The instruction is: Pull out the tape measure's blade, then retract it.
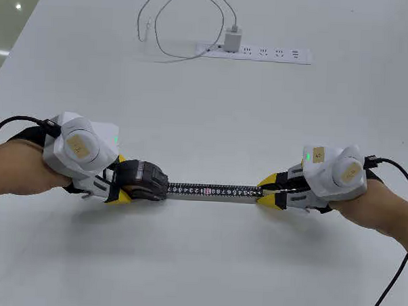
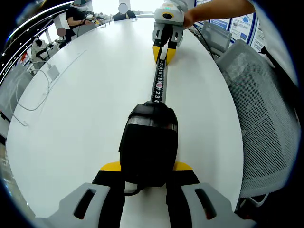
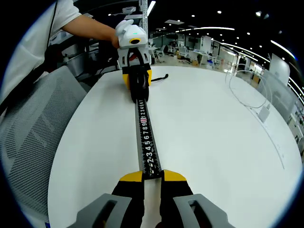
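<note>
The white tabletop (image 1: 199, 261) carried a white power strip (image 1: 276, 53) at twelve o'clock, a charger (image 1: 233, 40) plugged into it, its white cable (image 1: 147, 28) looping toward eleven.

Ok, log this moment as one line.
left claw shut on tape measure | right claw shut on blade tip | blade extended between them

A white table (image 1: 260, 115), grey mesh chair (image 2: 266, 104), bright ceiling lights (image 3: 219, 12) overhead.

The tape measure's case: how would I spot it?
Find the white table, where left tongs and right tongs face each other. The left tongs clamp the case: the only black block, with a numbered blade running out.
</note>
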Motion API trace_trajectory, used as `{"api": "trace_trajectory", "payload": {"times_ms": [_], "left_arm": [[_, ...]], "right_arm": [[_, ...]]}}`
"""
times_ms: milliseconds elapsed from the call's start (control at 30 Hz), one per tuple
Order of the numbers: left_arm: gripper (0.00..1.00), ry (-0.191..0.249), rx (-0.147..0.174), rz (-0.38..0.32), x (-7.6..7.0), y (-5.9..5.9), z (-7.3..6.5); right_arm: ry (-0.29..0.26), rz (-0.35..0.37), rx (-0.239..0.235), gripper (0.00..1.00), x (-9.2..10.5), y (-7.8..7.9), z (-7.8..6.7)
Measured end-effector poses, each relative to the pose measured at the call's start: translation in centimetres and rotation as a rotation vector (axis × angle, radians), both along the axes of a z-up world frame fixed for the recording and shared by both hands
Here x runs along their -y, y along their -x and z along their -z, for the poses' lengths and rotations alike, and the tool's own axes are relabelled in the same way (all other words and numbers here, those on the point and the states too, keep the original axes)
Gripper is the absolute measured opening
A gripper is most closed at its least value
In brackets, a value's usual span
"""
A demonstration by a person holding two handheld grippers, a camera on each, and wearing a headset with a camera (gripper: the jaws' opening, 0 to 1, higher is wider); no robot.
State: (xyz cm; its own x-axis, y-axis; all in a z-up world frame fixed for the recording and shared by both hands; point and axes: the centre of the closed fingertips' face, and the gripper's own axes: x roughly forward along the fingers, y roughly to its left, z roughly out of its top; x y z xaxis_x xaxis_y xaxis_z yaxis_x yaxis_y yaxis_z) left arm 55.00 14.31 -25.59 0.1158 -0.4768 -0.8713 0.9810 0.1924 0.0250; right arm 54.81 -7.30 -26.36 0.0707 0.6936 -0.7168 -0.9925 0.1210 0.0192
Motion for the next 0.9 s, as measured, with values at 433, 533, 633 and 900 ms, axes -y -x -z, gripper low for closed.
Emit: {"api": "trace_trajectory", "payload": {"times_ms": [433, 533, 633, 900], "left_arm": [[0.28, -0.001, 0.001, 0.002, 0.0, 0.0, 0.0], [0.28, -0.001, 0.002, 0.001, 0.0, 0.0, 0.0], [0.28, -0.001, 0.002, 0.001, 0.0, 0.0, 0.0], [0.28, 0.000, 0.003, 0.001, 0.0, 0.0, 0.0]], "right_arm": [[0.019, -0.004, 0.009, 0.07, 1.4, -0.3, 0.0], [0.028, -0.003, 0.012, 0.07, 1.6, -0.4, 0.1], [0.024, 0.001, 0.007, 0.07, 1.8, -0.4, 0.0], [0.038, 0.003, 0.006, 0.07, 2.8, -0.6, 0.1]]}}
